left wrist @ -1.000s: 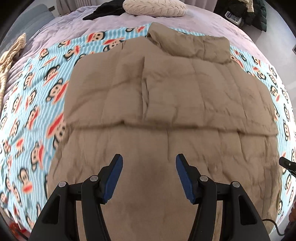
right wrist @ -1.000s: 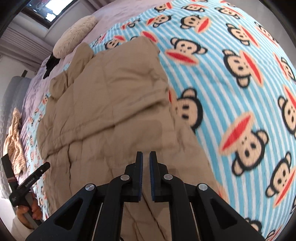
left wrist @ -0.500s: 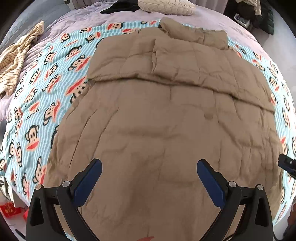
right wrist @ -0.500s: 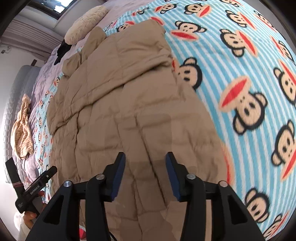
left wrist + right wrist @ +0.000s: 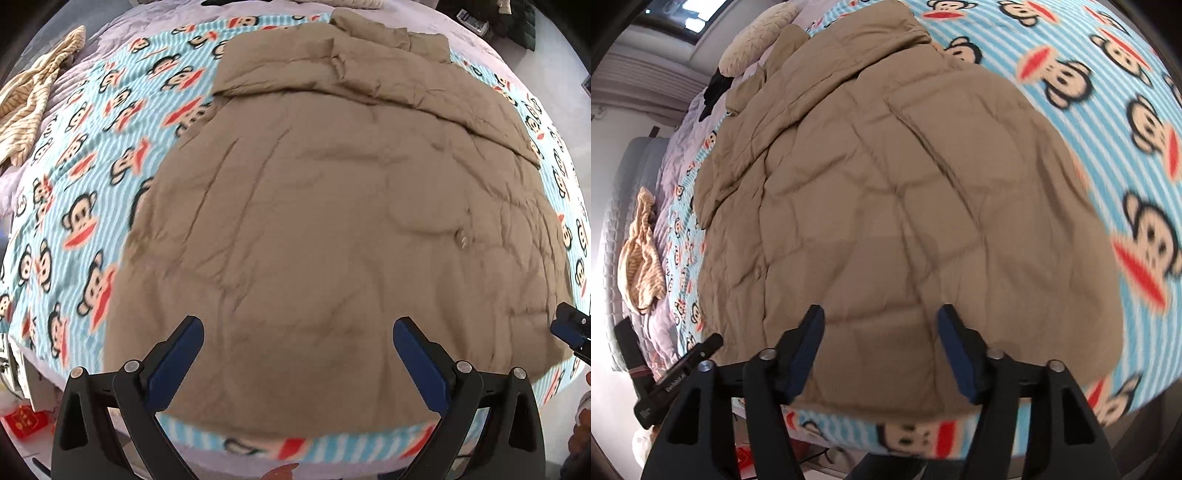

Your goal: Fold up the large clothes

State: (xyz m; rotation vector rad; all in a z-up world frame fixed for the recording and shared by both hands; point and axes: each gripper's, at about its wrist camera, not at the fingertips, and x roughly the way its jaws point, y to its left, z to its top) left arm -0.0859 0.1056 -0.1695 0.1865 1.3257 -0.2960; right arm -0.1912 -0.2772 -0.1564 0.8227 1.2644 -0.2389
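Your left gripper [image 5: 297,350] is spread wide. Its 2 blue pads [image 5: 421,369] are far apart and pinch nothing. It hangs over the near end of the coat [image 5: 332,229], not touching it as far as you can see.

Your right gripper [image 5: 881,341] is spread too, a bit less wide. Its pads [image 5: 955,350] hold nothing. It also hangs over the near end of the coat [image 5: 905,192].

The coat is big, tan and puffy. It lies flat on the bed, on top of the blanket [image 5: 74,206]. The blanket has blue and white stripes and monkey faces. The far end of the coat is folded over, so a thick band lies across the top. The near hem sits close to the near edge of the bed, with a strip of blanket [image 5: 1126,110] showing below it.

In the left view, a small bit of your right gripper peeks in at the right edge, beside the coat.

A striped cloth [image 5: 29,99] lies bunched on the left side of the bed, well apart from the coat. A pale pillow [image 5: 753,37] sits at the far end of the bed, near the coat's top.
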